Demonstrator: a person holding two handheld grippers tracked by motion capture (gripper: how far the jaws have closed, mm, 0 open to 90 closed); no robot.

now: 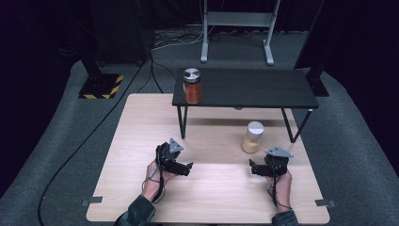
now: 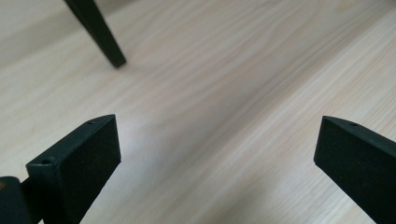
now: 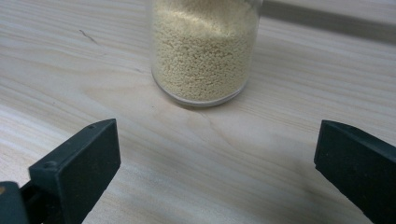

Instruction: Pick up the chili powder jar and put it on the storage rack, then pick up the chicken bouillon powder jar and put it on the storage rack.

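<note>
You are holding your right gripper (image 3: 217, 163) with its jaws spread wide and empty, the jar of pale grains (image 3: 204, 49) standing upright just ahead of them on the wooden table (image 3: 70, 60), while your left gripper (image 2: 217, 163) is likewise gaping over bare wood.

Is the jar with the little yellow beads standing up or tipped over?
Standing up. The yellow jar rests on its flat base on the wooden table, white lid on top; the right tongs are open just before it.
</note>
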